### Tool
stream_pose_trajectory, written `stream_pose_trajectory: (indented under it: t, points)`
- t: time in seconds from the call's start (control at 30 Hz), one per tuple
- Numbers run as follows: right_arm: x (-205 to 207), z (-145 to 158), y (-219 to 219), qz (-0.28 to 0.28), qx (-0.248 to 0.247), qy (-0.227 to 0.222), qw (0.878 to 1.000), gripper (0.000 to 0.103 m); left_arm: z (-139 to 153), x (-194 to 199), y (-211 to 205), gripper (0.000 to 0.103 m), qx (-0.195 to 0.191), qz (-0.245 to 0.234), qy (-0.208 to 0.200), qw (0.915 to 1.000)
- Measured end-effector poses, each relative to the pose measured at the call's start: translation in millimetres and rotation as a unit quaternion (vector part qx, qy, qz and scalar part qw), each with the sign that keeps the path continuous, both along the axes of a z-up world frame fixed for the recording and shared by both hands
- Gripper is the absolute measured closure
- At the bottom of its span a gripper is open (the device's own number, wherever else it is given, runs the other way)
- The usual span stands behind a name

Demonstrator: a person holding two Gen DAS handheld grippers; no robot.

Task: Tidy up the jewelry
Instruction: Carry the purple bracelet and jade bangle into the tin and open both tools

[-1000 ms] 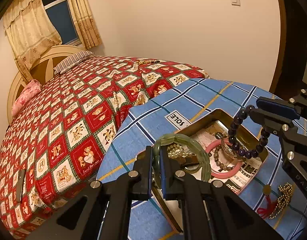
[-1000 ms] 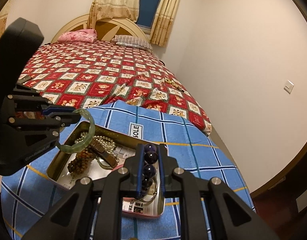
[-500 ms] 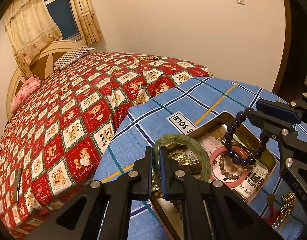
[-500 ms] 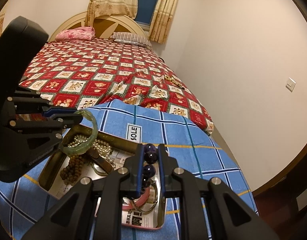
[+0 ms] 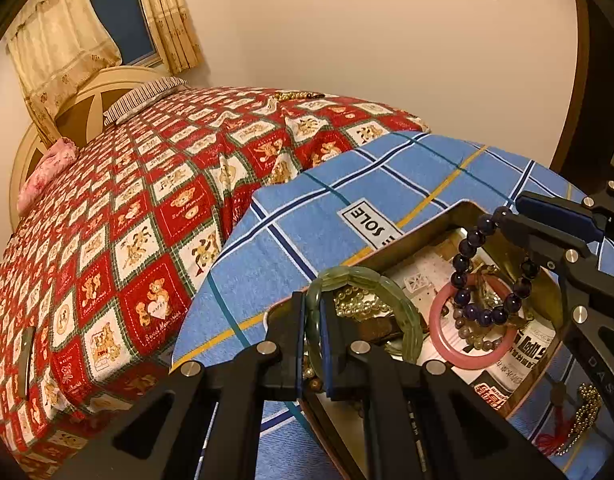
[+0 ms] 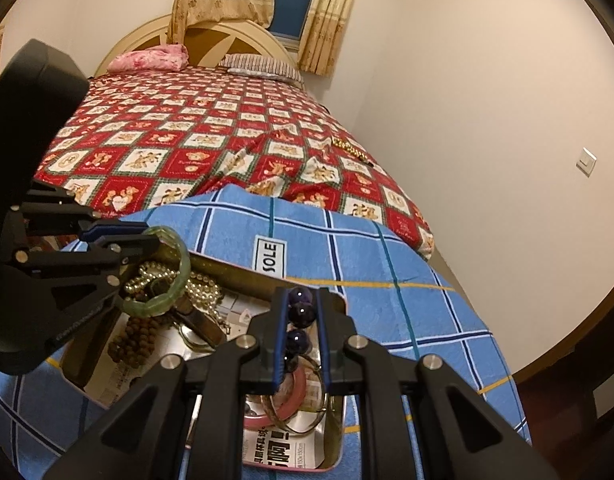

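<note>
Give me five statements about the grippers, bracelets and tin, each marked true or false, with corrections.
1. The left gripper is shut on the green bangle. True.
2. The right gripper holds the pink bangle. False: it is shut on the purple bead bracelet; the pink bangle lies in the tin.
3. The tin sits on the blue towel. True.
4. The tin holds no jewelry. False: a pearl strand and brown beads lie inside it, among other pieces.
5. A gold bead chain lies on the towel outside the tin. True.
</note>
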State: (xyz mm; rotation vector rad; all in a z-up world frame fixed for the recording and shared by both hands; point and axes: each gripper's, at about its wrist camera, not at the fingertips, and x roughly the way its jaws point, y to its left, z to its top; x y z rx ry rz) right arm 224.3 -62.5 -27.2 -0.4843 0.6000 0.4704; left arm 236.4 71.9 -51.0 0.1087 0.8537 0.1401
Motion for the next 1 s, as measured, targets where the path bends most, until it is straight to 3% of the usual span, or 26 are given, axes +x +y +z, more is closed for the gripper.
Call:
stream_pose_trajectory:
  t: [1.0]
  points:
    - [3,-24,-5,-0.008,-0.013,0.032,0.999,0.088,-20,2,-1,0.096,0.009,-0.003,0.023,0.9997]
